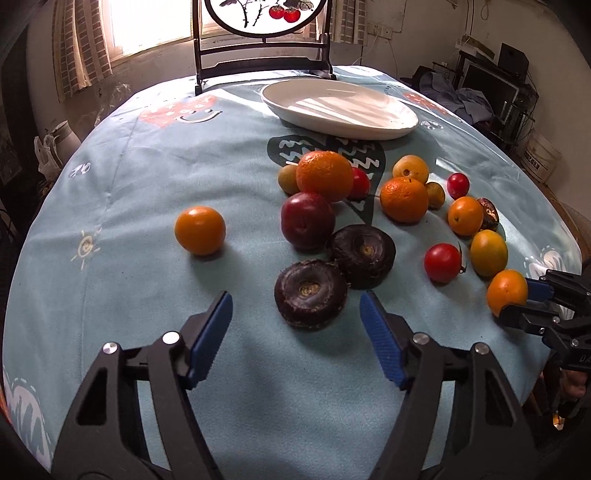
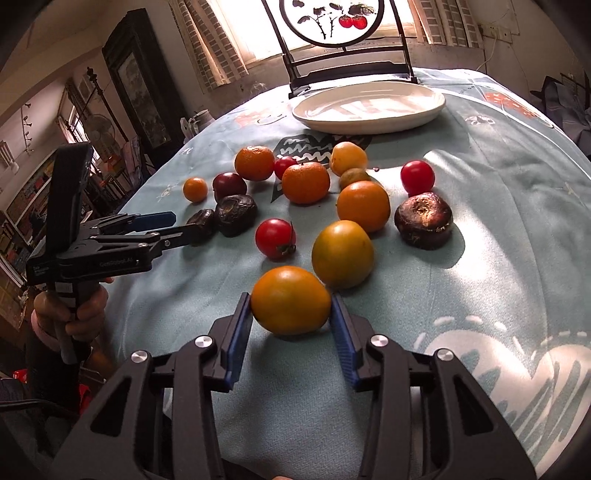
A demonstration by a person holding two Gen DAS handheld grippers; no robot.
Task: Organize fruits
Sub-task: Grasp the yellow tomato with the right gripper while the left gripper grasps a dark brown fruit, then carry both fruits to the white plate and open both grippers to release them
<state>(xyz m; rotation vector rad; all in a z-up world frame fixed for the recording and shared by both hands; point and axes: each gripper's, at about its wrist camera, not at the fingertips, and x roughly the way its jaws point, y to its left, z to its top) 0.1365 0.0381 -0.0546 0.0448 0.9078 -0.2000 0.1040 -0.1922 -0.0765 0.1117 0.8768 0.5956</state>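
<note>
Painted screen stand (image 1: 262,44), curtained window (image 1: 147,26) — patterned tablecloth (image 1: 147,166)

Orange tomato (image 2: 290,300) pinched between right gripper (image 2: 291,314) pads; yellow-orange one (image 2: 342,253) just beyond; dark water chestnut (image 1: 310,293) ahead between spread left gripper (image 1: 295,314) pads; white plate (image 2: 369,105) far ahead
</note>
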